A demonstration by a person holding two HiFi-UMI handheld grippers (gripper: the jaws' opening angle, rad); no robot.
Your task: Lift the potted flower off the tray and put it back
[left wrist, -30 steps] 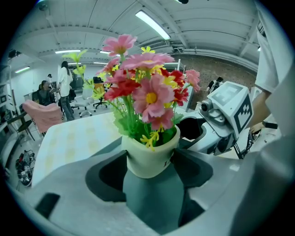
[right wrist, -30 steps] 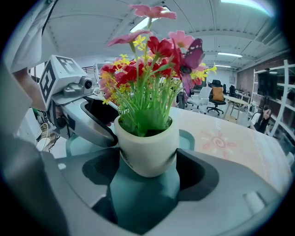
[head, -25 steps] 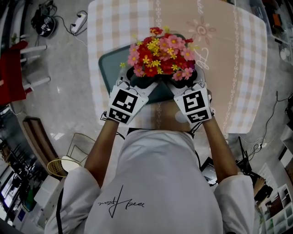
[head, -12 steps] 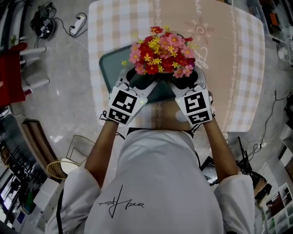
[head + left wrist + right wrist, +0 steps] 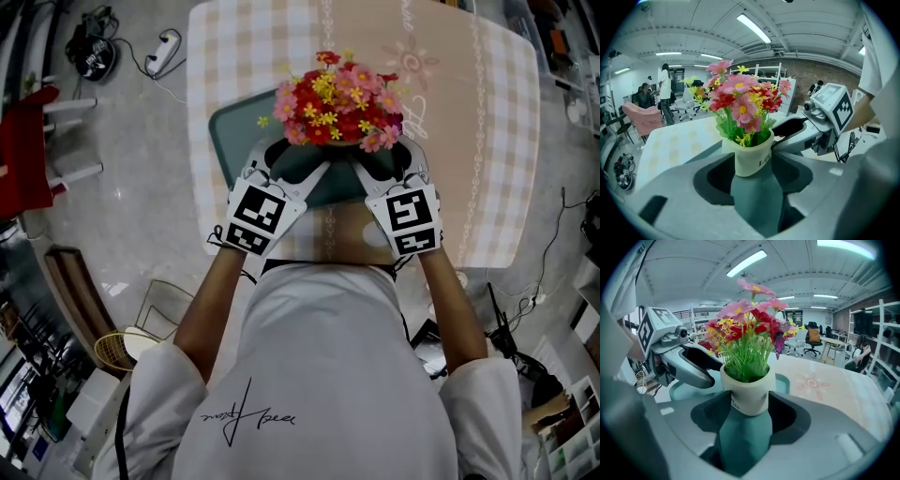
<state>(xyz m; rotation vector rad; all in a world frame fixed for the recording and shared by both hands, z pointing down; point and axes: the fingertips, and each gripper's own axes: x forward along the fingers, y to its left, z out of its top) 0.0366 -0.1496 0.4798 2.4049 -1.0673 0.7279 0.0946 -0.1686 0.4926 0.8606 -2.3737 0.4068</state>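
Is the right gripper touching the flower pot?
Cannot tell. Right gripper view: the right gripper, jaws just closing, flanks the flower pot; neither contact nor gap shows plainly.

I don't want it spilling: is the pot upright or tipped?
Upright: the pot stands straight, with the flowers rising above it, in both gripper views.

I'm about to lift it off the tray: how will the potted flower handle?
Probably top-heavy: the flowers spread wider than the small white pot, so it may tip if tilted. The pot looks smooth, so it could slip in a light grip. The thin stems will likely sway.
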